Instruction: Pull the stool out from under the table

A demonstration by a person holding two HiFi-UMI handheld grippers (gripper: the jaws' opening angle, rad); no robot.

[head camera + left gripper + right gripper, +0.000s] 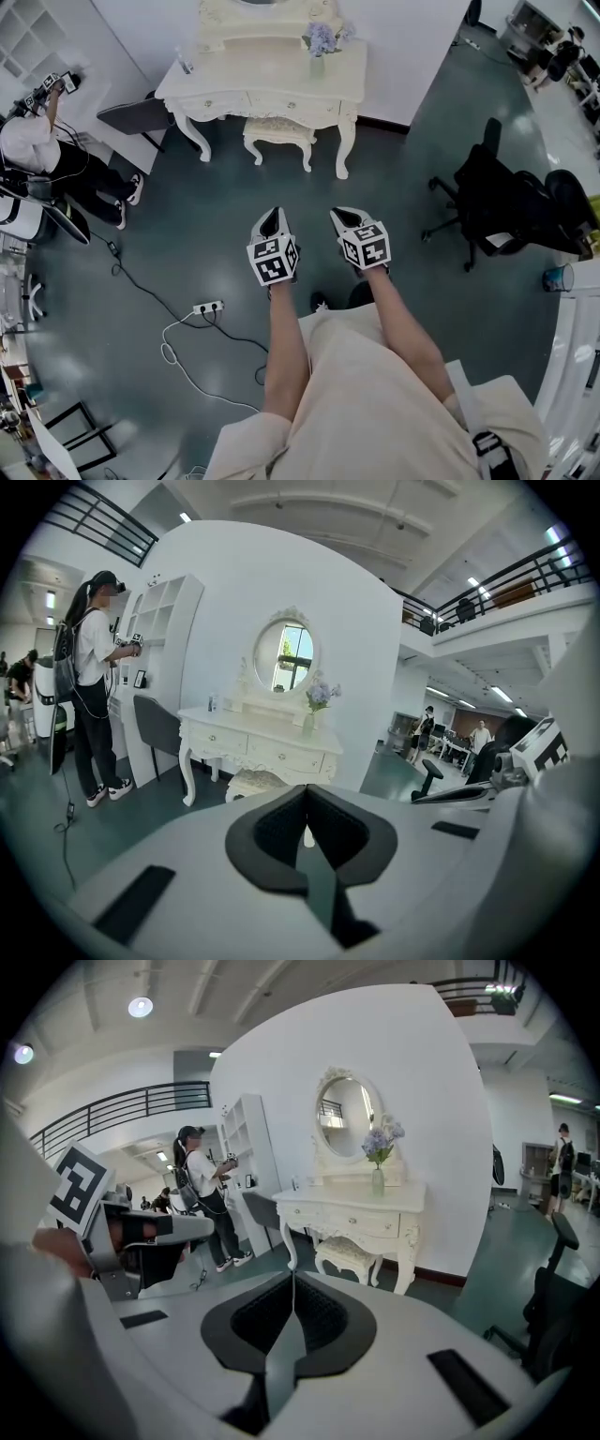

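A dark teal polished floor (187, 234) carries a cream-white carved dressing table (272, 82), with a matching cream cushioned stool (278, 131) tucked between its front legs. A slim vase of lilac flowers (320, 45) stands toward the right end of the table top. A grey chair (131, 116) stands just off the table's left end, a black office chair (506, 206) well apart to its right. A white power strip (208, 307) and looping white cable (173, 352) lie on the floor in front of the table.
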